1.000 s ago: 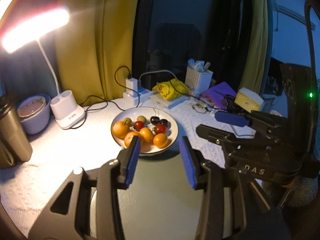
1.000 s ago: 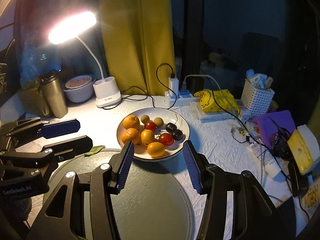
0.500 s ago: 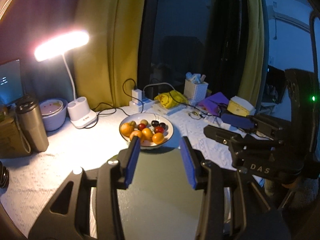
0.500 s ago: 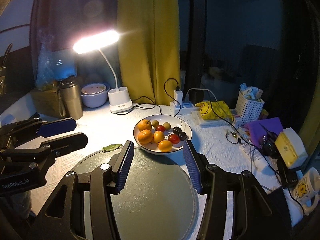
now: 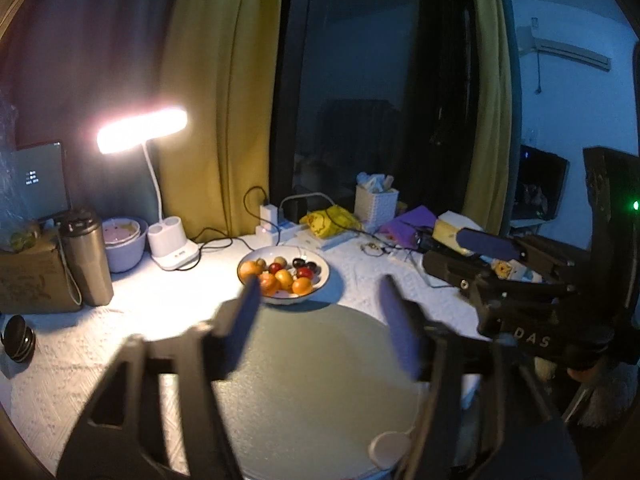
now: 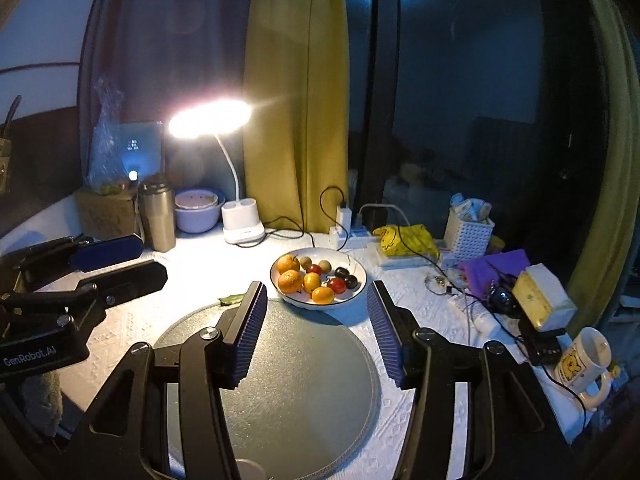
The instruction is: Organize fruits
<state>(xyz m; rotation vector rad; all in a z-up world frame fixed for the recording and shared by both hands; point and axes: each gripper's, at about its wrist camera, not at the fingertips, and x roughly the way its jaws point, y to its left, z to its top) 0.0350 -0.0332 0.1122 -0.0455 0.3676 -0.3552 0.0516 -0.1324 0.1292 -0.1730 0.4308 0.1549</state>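
Note:
A white bowl [image 5: 320,280] [image 6: 356,292] holds several fruits: oranges [image 6: 290,281], red ones [image 6: 337,285], dark ones [image 6: 346,277] and small brown ones [image 6: 306,261]. It stands on the white cloth beyond a round grey mat [image 5: 320,380] [image 6: 296,380]. My left gripper [image 5: 318,304] is open and empty above the mat, short of the bowl. My right gripper [image 6: 316,308] is open and empty, also above the mat. Each gripper shows in the other's view: the right gripper [image 5: 480,256], the left gripper [image 6: 116,264].
A lit desk lamp [image 6: 240,224], steel flask [image 6: 157,216], lilac bowl [image 6: 198,210] and cardboard box [image 6: 106,210] stand at the back left. A power strip [image 6: 348,228], yellow bag [image 6: 404,238], white basket [image 6: 468,230], purple cloth [image 6: 496,266], cables and a mug [image 6: 584,362] lie to the right. A green leaf [image 6: 232,299] lies by the mat.
Both grippers have pulled back and up from the bowl, which now looks smaller and farther. Both stay open and empty.

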